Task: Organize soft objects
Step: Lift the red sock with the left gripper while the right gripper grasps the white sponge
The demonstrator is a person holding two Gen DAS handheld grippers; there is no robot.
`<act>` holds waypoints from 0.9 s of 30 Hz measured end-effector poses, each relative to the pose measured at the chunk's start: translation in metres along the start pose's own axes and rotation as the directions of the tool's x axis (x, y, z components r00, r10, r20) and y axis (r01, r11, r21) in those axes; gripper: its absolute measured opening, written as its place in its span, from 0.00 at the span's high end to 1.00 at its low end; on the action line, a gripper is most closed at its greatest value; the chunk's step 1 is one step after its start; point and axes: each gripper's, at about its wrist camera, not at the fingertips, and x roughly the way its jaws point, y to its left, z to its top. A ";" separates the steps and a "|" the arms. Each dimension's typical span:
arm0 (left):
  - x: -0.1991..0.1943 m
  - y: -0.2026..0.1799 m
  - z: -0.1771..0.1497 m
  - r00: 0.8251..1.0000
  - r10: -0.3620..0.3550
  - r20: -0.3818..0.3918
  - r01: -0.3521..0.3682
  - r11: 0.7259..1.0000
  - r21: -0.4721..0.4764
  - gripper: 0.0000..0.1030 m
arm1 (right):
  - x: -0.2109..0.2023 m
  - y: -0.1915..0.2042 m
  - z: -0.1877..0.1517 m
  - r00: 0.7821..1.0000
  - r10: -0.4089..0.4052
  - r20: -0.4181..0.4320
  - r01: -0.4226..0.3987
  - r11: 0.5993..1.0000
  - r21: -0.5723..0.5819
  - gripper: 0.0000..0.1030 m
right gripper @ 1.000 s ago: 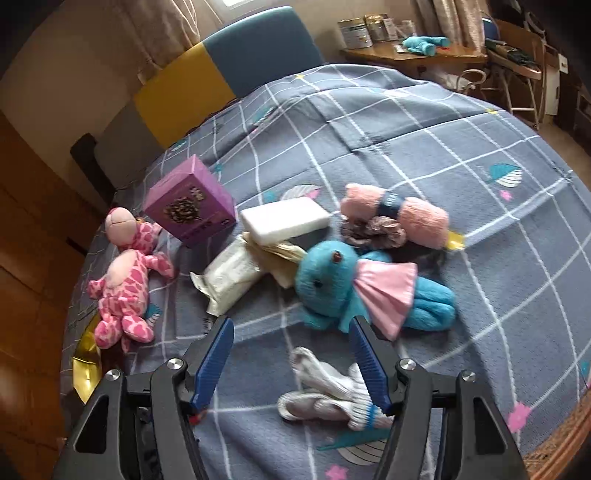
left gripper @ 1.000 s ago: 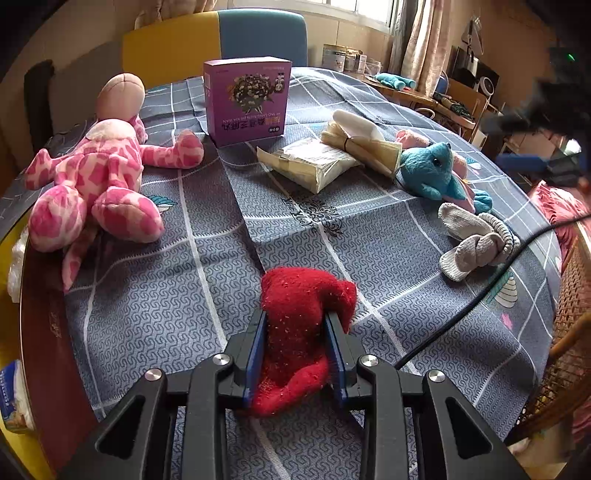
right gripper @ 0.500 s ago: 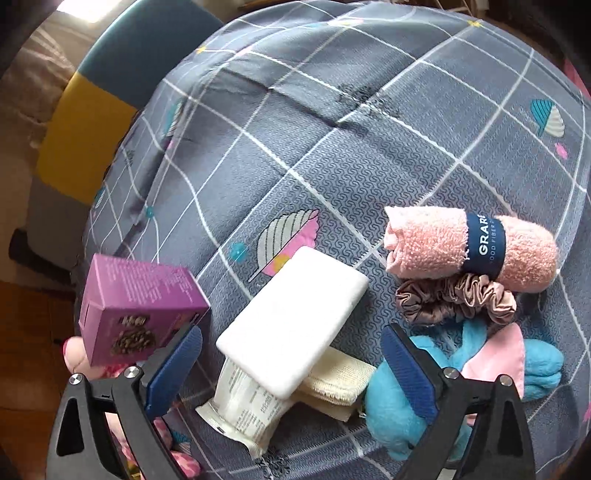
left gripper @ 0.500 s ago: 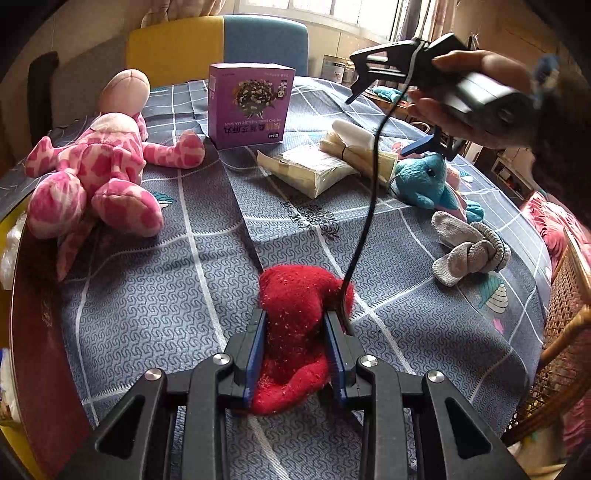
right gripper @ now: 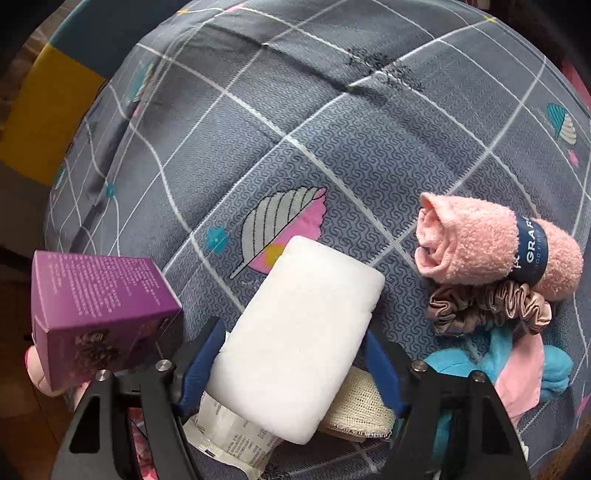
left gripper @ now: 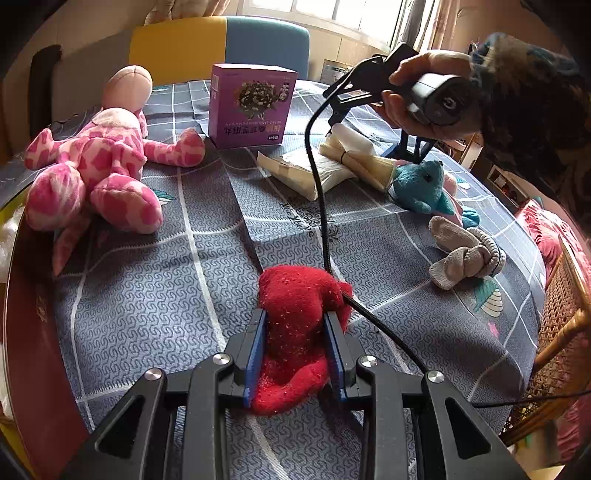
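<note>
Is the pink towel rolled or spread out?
Rolled: the pink towel shows a spiral end and a dark band around it.

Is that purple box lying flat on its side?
No, the purple box stands upright on the tablecloth, though its printed label reads upside down.

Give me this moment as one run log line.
left gripper: shut on red sock | right gripper: open, astride white sponge | sponge not yet gripped

Daylit window [left gripper: 332, 11], yellow-and-blue chair [left gripper: 218, 48], perhaps a wicker chair [left gripper: 565, 306] at right.
</note>
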 end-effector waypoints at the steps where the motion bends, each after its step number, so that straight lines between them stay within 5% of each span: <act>1: 0.000 0.000 0.000 1.000 0.000 0.001 0.000 1.000 -0.002 0.70 | -0.008 0.000 -0.003 0.999 0.029 0.022 -0.029 0.999 -0.023 0.34; 6: -0.002 -0.001 -0.001 1.000 0.004 0.009 -0.004 1.000 -0.001 0.70 | -0.054 0.008 -0.032 0.987 0.136 0.091 -0.112 0.965 -0.236 0.35; 10: -0.005 -0.001 -0.002 1.000 0.011 0.016 -0.011 1.000 -0.001 0.73 | -0.087 0.011 -0.076 0.976 0.196 0.092 -0.131 0.874 -0.468 0.35; 17: -0.017 -0.001 -0.002 0.999 0.029 0.016 -0.028 0.999 -0.020 0.79 | -0.075 -0.018 -0.149 0.987 0.143 0.078 -0.061 0.766 -0.640 0.35; 27: -0.055 0.000 -0.016 0.998 0.043 0.038 -0.042 0.998 -0.035 0.88 | -0.031 -0.031 -0.177 0.995 0.033 0.091 0.044 0.684 -0.728 0.35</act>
